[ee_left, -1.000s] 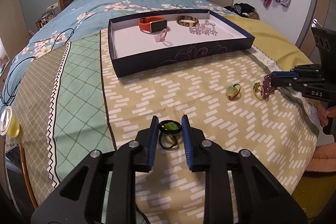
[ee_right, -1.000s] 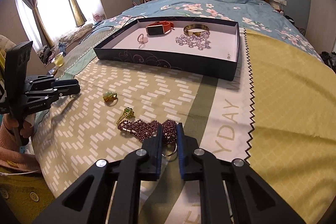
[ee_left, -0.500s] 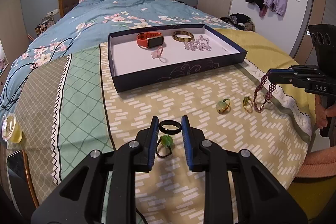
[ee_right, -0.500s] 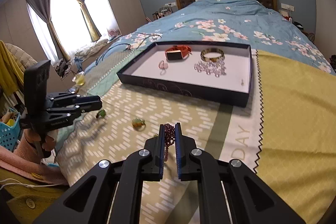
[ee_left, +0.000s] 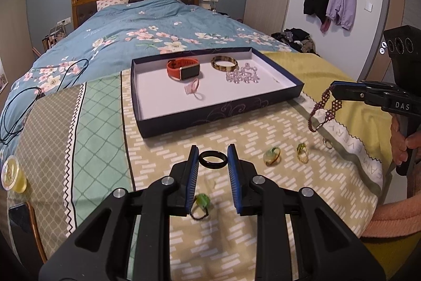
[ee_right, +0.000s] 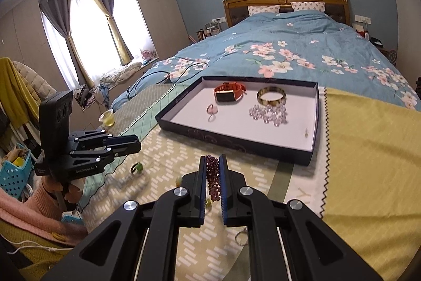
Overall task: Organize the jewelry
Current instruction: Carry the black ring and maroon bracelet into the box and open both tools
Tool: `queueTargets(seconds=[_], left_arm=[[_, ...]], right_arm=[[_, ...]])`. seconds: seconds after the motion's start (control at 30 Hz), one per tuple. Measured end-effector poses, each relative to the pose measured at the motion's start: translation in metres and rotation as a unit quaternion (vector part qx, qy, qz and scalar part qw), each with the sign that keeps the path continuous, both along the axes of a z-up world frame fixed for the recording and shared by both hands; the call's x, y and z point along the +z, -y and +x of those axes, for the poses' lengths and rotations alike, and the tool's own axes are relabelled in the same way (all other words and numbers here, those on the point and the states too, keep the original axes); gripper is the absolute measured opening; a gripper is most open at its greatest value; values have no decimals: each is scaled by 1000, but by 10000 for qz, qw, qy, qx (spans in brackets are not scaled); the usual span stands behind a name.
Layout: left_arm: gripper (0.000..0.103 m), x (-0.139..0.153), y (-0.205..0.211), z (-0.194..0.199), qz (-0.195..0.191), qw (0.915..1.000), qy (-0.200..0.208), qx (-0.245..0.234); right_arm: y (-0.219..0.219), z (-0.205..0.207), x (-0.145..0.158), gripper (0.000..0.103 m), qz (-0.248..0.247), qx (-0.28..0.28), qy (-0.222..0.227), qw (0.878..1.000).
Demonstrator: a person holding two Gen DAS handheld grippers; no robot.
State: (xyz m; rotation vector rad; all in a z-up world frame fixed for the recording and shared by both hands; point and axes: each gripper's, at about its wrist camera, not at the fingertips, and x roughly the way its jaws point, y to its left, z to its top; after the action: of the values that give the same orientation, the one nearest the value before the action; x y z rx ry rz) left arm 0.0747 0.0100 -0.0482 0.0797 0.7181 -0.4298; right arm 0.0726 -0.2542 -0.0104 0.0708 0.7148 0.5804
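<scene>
Two grippers [ee_left: 212, 159] [ee_right: 212, 177] over patterned bedspread [ee_left: 163, 149], gripping black ring [ee_left: 212, 160], purple bracelet [ee_right: 212, 181].

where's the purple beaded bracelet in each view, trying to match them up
Left wrist view: purple beaded bracelet hangs at far right, from the right hand-held gripper.
Right wrist view: bottom centre, pinched between the blue pads, dangling.
Shared landmark: the dark tray just beyond it, holding the orange watch.
</scene>
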Motion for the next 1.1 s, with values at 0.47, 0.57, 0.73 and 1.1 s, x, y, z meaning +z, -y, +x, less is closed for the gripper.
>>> queueTargets(seconds=[0.47,0.57,0.73,1.1], left_arm=[[23,18,16,25,-16,9997,235,16],[23,22,20,31,11,9996,281,21],[23,25,23,41,3,9995,311,25],[23,27,28,56,50,9994,322,61]], right_arm=[[-6,34,21,8,46,-55,273,9996],[-6,40,22,8,77,-64,273,9996],[-6,51,22,8,99,-96,252,9996],[-3,71,22,8,194,-152,184,9995]])
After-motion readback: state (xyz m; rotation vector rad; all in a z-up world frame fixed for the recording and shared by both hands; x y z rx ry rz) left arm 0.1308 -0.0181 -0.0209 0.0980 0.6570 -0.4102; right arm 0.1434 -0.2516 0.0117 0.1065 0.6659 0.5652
